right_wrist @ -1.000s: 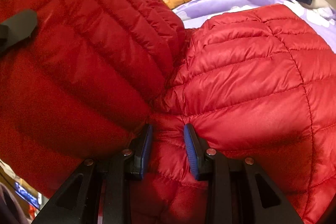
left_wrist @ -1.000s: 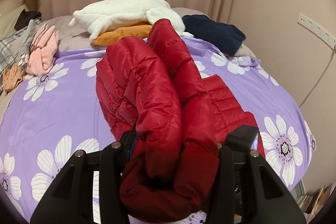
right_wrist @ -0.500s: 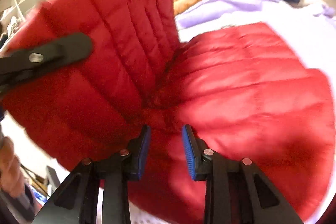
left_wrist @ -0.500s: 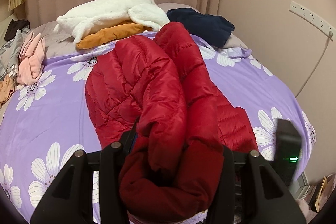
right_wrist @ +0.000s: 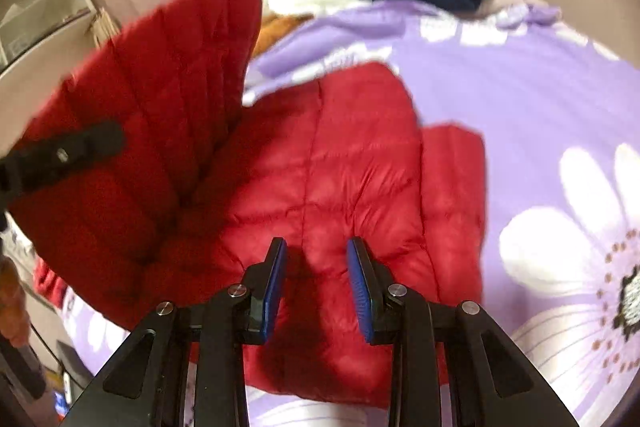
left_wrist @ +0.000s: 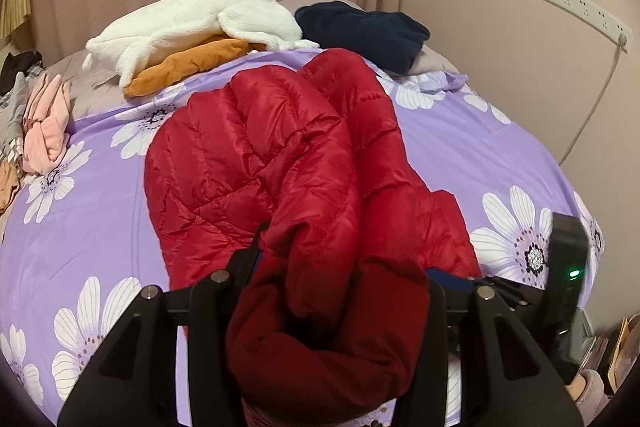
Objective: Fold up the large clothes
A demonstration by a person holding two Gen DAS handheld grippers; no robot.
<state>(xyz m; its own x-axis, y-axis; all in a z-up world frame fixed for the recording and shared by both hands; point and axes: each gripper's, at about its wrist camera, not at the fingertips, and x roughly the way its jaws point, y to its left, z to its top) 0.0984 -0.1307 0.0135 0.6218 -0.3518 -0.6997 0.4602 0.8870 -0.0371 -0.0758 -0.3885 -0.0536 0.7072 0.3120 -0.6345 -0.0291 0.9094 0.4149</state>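
A red quilted puffer jacket (left_wrist: 256, 163) lies on a purple flowered bed sheet (left_wrist: 100, 187). My left gripper (left_wrist: 340, 267) is shut on a thick bunch of the red jacket, its sleeve and hem, held up at the near edge. In the right wrist view the jacket (right_wrist: 340, 167) lies flat below, with one part lifted at the left. My right gripper (right_wrist: 316, 263) is open and empty just above the jacket, its blue pads (right_wrist: 276, 279) apart. The left gripper's finger (right_wrist: 64, 155) shows at the left of that view.
At the bed's far end lie a white fleece (left_wrist: 192, 19), an orange garment (left_wrist: 192, 63) and a navy garment (left_wrist: 360, 31). Pink clothes (left_wrist: 44, 123) sit at the left edge. A wall with a power strip (left_wrist: 580, 7) runs along the right.
My right gripper has let go of the jacket, opened and drawn back from it. My left gripper still holds its bunch and has lifted back slightly.
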